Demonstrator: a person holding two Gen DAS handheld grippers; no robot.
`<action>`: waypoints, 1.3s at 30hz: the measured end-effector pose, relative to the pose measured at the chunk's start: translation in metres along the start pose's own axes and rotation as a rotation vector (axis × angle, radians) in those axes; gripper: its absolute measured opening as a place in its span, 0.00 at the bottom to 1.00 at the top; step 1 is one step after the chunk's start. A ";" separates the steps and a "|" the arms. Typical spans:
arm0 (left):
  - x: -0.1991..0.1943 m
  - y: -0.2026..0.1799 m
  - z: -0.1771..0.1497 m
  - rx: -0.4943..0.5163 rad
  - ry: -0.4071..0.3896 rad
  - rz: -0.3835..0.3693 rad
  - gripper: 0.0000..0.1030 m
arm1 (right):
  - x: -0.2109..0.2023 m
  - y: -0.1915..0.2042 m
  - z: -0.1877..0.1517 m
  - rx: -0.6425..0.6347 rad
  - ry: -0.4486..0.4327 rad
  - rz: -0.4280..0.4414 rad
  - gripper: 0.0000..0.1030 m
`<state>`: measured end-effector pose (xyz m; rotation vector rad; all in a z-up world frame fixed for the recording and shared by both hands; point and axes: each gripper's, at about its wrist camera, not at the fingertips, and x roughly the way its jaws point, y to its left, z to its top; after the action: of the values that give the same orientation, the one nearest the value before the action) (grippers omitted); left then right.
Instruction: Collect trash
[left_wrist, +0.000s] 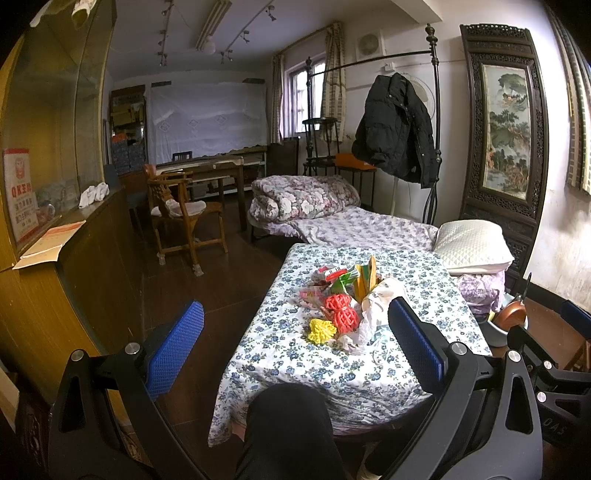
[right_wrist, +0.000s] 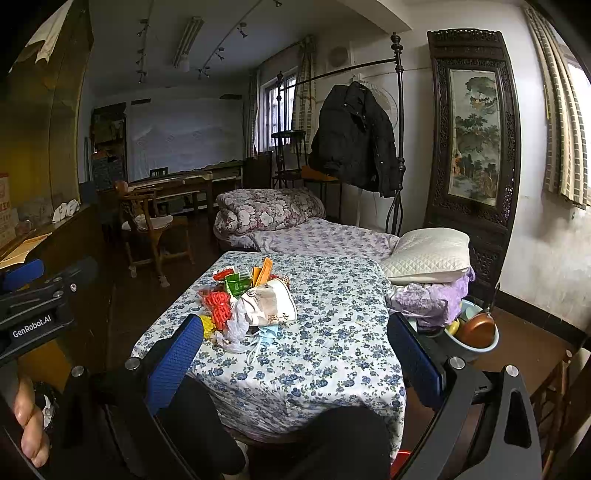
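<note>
Both hand-held grippers, left (left_wrist: 295, 339) and right (right_wrist: 295, 347), are held open, empty; trash pile (right_wrist: 251, 299), frame centre on the counter (right_wrist: 332, 362), is best approached low, outermost piece first.

Both wrist views side by side, facing the table (left_wrist: 369, 369) from near

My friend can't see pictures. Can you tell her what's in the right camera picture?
A heap of colourful trash, with red and yellow foam nets, wrappers and a crumpled white paper bag, lies on a table under a blue-flowered white cloth. The right tongs, with blue pads, hang open near the table's front edge, holding nothing. Behind is a bed with a white quilted pillow.
</note>
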<state>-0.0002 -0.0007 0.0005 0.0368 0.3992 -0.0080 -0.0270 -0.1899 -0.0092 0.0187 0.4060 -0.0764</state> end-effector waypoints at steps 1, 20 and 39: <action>0.000 0.000 0.000 0.001 0.001 0.000 0.93 | 0.001 0.001 0.001 0.001 0.000 -0.001 0.94; 0.101 0.020 -0.032 -0.045 0.195 0.001 0.93 | 0.080 -0.048 -0.039 0.137 0.160 0.037 0.94; 0.217 0.006 -0.065 -0.065 0.364 -0.032 0.93 | 0.225 -0.025 -0.053 0.312 0.251 0.330 0.94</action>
<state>0.1748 0.0076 -0.1433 -0.0331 0.7636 -0.0200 0.1558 -0.2285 -0.1469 0.4056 0.6336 0.1906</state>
